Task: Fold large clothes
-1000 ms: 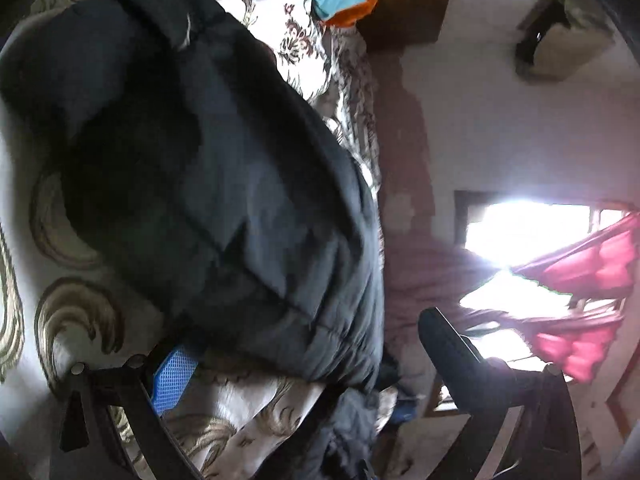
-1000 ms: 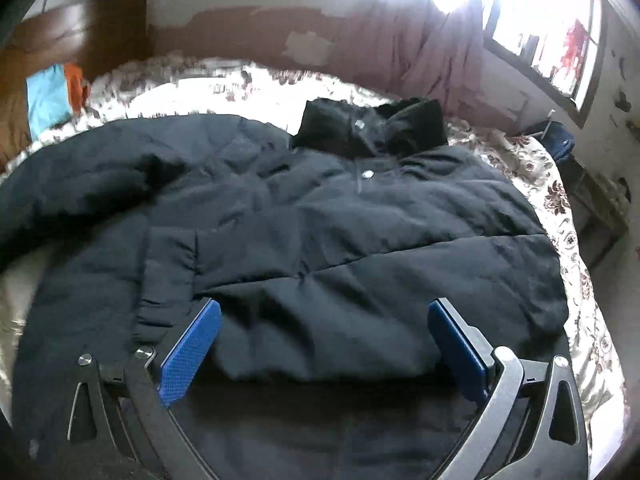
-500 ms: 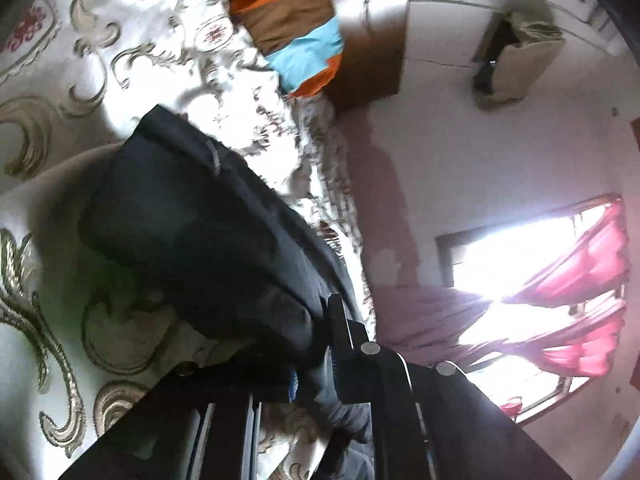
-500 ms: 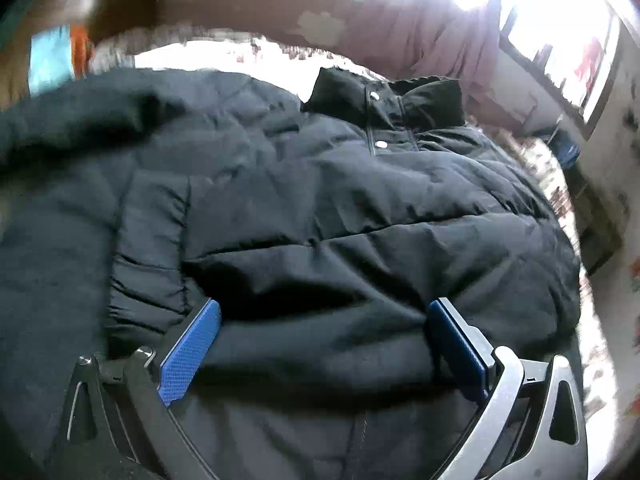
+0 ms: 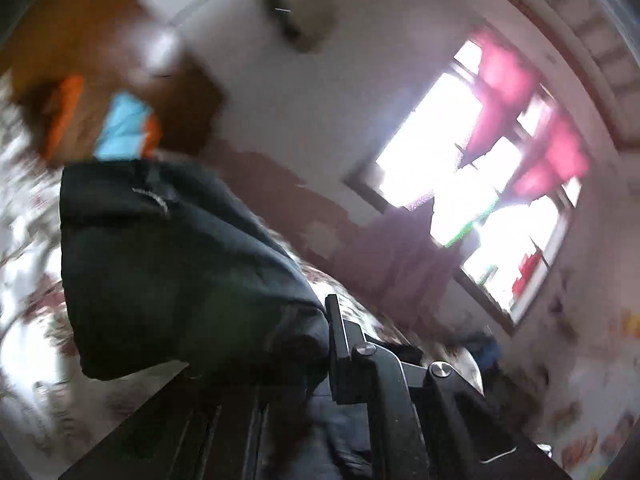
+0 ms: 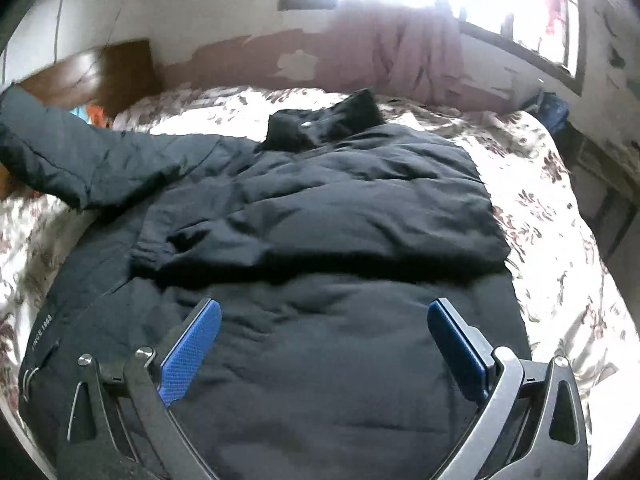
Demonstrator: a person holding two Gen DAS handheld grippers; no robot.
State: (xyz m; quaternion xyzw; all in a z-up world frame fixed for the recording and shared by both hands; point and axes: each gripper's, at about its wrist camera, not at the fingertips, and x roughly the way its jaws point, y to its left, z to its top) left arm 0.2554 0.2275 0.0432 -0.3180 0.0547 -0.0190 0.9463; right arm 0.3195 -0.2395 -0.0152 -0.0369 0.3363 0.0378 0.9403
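Left tool [image 5: 320,360] now pinched tight on sleeve [image 5: 180,264], lifted off bed [image 6: 552,216]. Right tool [image 6: 324,344] wide, holding nothing, just above coat [image 6: 320,208]. Sleeve fold started.

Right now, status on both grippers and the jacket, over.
Left gripper shut on sleeve, lifted off bed. Right gripper open, empty, over black jacket. One sleeve already folded across. Nothing in the way.

Left gripper [image 5: 320,352] clamped, tilted upward; right gripper [image 6: 324,344] wide apart.
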